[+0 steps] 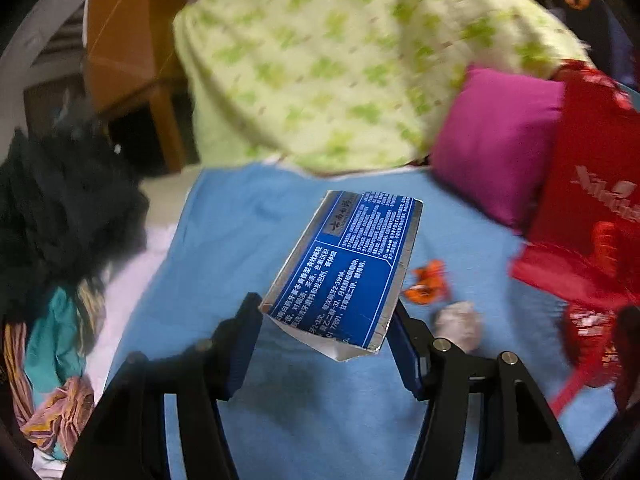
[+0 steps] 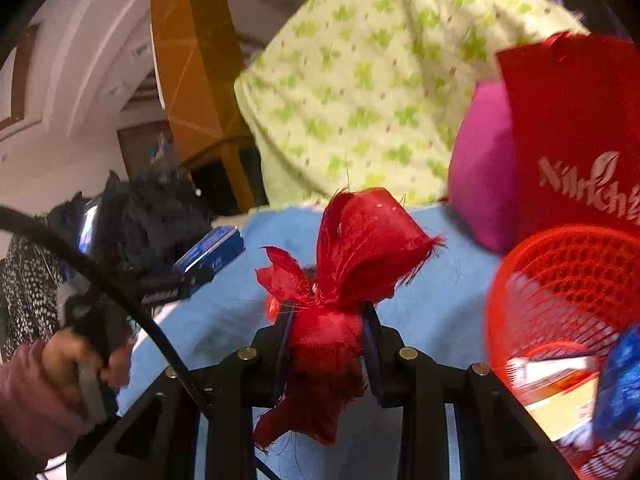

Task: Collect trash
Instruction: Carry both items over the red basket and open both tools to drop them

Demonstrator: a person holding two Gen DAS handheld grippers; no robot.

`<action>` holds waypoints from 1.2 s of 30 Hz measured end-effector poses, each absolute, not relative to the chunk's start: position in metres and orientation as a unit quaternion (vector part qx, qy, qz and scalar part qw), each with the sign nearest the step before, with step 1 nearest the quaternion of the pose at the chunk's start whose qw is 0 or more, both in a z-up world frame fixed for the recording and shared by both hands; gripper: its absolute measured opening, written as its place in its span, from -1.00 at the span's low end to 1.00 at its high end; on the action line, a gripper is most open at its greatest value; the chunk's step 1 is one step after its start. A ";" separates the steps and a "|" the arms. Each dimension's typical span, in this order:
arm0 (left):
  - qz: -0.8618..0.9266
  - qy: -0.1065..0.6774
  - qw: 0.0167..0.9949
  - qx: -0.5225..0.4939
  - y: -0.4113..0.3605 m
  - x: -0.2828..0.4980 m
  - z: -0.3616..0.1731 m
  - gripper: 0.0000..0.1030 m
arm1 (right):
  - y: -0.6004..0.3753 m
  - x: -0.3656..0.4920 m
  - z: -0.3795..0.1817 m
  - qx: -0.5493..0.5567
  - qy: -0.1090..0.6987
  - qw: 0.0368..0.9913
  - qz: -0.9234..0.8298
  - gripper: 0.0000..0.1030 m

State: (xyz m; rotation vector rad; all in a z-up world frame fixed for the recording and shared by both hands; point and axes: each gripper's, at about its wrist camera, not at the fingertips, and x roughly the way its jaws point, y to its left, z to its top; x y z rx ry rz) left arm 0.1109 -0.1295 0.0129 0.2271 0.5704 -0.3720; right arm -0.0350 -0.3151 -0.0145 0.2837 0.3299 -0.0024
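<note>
The left hand-held gripper (image 1: pixel 324 320), tilted downward above the bed (image 1: pixel 248 224), clamps a blue box (image 1: pixel 344 272); the right hand-held gripper (image 2: pixel 330 320) pinches a red rag (image 2: pixel 352 264) beside the basket (image 2: pixel 560 280).

Both grippers are showing black frames with round silver screws and blue pads on the fingers (image 1: pixel 408 344). A black cable (image 2: pixel 120 292) is running across the right wrist view. The hand (image 2: pixel 86 354) is wearing what looks like a dusty pink sleeve (image 2: pixel 28 396).
</note>
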 end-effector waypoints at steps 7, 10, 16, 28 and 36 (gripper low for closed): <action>-0.207 0.222 0.941 0.149 -0.191 0.038 0.050 0.22 | -0.362 -0.092 0.003 0.161 0.105 0.980 -0.055 -0.34; -0.222 0.204 0.939 0.167 -0.216 0.019 0.062 0.22 | -0.387 -0.108 0.003 0.185 0.092 0.975 -0.080 -0.34; -0.245 0.171 0.935 0.192 -0.262 -0.012 0.080 0.22 | -0.430 -0.134 0.004 0.227 0.069 0.964 -0.122 -0.34; -0.273 0.159 0.923 0.219 -0.314 -0.040 0.086 0.22 | -0.451 -0.169 0.006 0.263 0.035 0.953 -0.148 -0.34; -0.281 0.155 0.918 0.231 -0.326 -0.049 0.086 0.22 | -0.466 -0.183 0.003 0.291 0.024 0.943 -0.158 -0.34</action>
